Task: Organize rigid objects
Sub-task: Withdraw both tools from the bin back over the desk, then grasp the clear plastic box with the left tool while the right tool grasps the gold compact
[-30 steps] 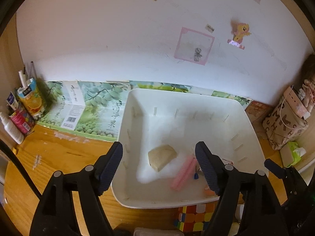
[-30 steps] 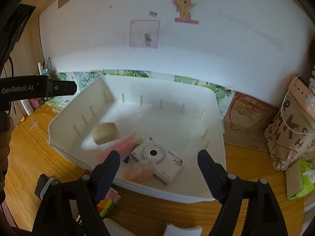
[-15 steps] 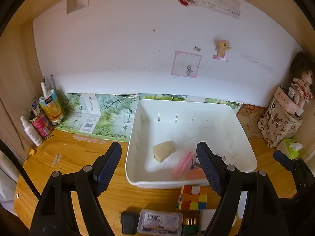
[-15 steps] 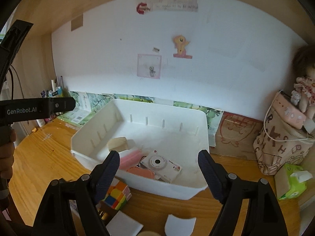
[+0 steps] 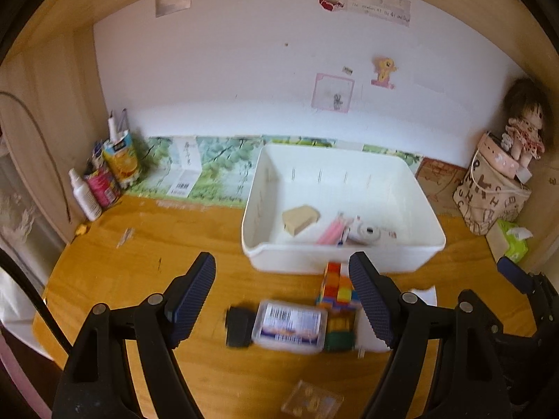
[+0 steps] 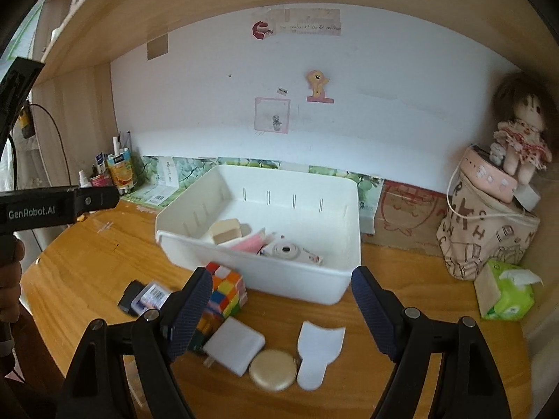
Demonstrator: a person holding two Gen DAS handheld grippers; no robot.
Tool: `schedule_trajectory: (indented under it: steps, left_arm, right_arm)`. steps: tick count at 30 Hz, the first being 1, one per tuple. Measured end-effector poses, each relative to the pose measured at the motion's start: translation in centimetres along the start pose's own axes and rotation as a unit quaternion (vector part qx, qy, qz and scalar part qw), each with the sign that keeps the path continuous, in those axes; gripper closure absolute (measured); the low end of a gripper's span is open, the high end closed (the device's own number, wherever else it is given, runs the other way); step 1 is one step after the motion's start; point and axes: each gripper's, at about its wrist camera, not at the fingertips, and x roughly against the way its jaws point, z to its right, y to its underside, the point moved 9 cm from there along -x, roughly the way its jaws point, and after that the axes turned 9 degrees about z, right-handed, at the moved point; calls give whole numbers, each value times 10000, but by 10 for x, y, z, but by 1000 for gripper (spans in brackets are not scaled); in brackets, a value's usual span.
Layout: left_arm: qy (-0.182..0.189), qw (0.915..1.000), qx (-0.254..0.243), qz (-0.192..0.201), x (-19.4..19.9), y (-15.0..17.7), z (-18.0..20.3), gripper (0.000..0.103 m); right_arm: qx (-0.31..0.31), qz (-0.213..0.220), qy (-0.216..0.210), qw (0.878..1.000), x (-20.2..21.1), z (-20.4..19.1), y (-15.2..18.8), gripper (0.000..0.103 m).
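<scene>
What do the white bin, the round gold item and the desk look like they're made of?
White bin: likely moulded plastic, matte, with thin walls and rounded rim. Round gold compact: metal or metallised plastic, going by its soft brushed sheen; cannot tell which. Desk: wood or wood-look laminate, glossy with visible grain.

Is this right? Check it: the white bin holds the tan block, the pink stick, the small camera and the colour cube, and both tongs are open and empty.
One thing is wrong. The colour cube is not in the white bin; it sits on the desk just in front of it, as the right wrist view shows. The tan block, pink stick and small camera are inside, and both the right tongs and left tongs are open and empty.
</scene>
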Motion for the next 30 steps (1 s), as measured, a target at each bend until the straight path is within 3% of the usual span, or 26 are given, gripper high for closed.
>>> schedule_trajectory:
  steps: [14,23,30]
  left_arm:
    - [-178,9976,215,-633,30,78,-15,22]
    - [-367,9905,280,-1298,39,131,-30,22]
    - [-263,9842,104,-1746,36,156,-20,22]
  right_arm:
    - [-67,-343,-110,9993,40,-6,49,21]
    - [-167,-694,-471,9963,44,-22,83,21]
    - [-293,-1007,-673,9922,35,-32,104,21]
